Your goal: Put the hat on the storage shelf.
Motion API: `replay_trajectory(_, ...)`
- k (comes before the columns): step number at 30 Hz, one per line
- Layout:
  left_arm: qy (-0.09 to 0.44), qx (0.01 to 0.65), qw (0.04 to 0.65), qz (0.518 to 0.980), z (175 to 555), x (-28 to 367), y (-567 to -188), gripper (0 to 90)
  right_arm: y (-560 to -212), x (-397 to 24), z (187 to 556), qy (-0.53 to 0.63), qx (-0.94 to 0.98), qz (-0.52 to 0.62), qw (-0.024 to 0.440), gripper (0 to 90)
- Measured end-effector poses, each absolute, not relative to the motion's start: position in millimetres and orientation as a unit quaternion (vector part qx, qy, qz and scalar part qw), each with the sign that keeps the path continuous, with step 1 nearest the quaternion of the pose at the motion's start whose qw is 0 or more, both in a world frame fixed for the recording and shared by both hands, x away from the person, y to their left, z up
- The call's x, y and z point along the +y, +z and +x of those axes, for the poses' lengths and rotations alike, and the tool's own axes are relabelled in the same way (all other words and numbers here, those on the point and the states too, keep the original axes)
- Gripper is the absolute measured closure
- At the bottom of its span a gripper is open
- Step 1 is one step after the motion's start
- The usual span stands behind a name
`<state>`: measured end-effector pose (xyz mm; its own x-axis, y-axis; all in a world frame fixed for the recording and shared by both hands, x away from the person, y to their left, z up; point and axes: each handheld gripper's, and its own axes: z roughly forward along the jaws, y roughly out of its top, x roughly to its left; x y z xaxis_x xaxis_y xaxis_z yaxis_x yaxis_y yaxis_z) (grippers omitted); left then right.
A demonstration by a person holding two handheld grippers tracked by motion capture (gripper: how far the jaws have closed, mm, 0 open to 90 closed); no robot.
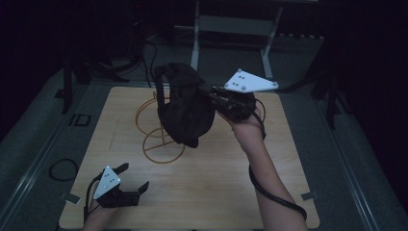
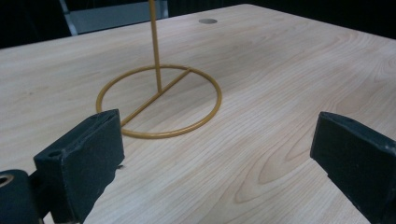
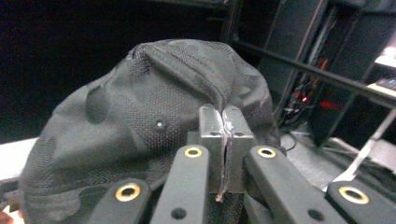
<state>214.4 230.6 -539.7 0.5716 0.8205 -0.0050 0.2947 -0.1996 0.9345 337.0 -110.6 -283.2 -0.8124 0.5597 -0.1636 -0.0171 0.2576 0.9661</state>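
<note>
Aloft, the right gripper (image 1: 217, 98) clamps a black cap (image 1: 185, 103), held above the yellow wire stand (image 1: 161, 139); the left gripper (image 1: 126, 185), jaws apart, rests low on the wooden table (image 1: 216, 183), farther off.

Black tongs (image 1: 129, 188) with brass rivets, white triangular plates, black cables

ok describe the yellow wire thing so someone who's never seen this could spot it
On the wooden table, toward its far left, stands a wire stand: a round ring base lying flat, with a thin post rising from it. It is yellow metal, partly behind the black cap held up by the right gripper.
</note>
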Motion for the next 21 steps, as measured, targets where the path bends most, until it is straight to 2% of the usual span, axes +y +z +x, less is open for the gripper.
replay_trajectory(7, 0.273, 0.403, 0.503, 0.715, 212.6, 235.1, -546.7, 3.2, -297.4, -80.5, 352.2, 0.563, 0.774, 0.181, 0.226, 89.0)
replay_trajectory(21, 0.278, 0.403, 0.496, 0.717, 211.4, 236.1, -549.7, 3.8, -330.4, -35.9, 379.8, 0.529, 0.802, 0.199, 0.192, 88.8)
